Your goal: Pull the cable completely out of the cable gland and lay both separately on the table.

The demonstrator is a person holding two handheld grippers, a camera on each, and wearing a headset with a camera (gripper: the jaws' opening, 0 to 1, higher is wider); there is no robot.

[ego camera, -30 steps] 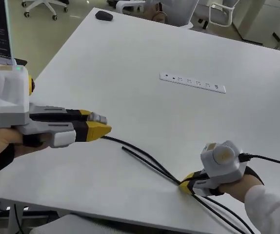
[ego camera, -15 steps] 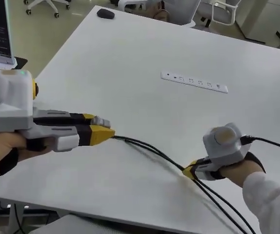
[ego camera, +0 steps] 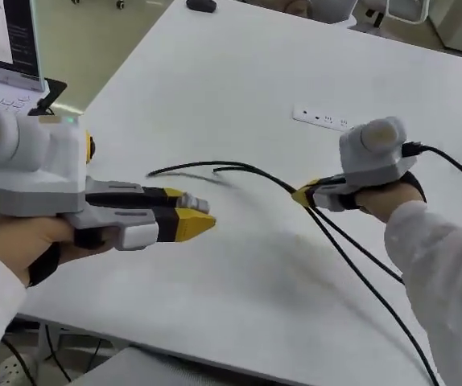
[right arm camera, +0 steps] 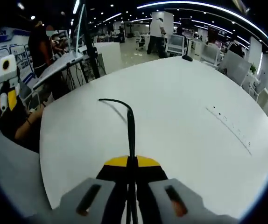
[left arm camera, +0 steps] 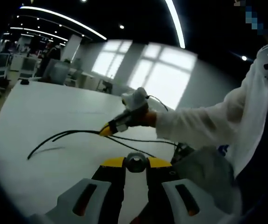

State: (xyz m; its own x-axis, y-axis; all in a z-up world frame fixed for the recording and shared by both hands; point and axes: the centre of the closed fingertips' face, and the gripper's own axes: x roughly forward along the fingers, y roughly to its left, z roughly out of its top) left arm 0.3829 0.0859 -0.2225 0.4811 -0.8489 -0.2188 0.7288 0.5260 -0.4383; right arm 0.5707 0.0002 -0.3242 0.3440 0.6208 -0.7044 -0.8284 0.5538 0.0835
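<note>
My left gripper [ego camera: 192, 219] is at the lower left, shut on the small grey round cable gland [left arm camera: 136, 161] held between its yellow tips. My right gripper [ego camera: 305, 195] is raised at the right and shut on the black cable [ego camera: 239, 169]. Two strands of cable hang in the air, and their free ends [ego camera: 152, 173] point left, apart from the left gripper. In the right gripper view the cable [right arm camera: 130, 126] runs out from the shut jaws and curves left. In the left gripper view the right gripper [left arm camera: 109, 130] holds the cable [left arm camera: 64, 136] above the white table [ego camera: 215, 80].
A white power strip [ego camera: 323, 121] lies on the table behind the right gripper. An open laptop [ego camera: 6, 48] stands off the table's left side and a dark mouse [ego camera: 203, 6] sits at its far edge. The cable trails off to the lower right [ego camera: 392, 314].
The right gripper has pulled up and away to the right with the cable. The cable's ends have come free of the left gripper, which keeps the gland. The head camera has shifted.
</note>
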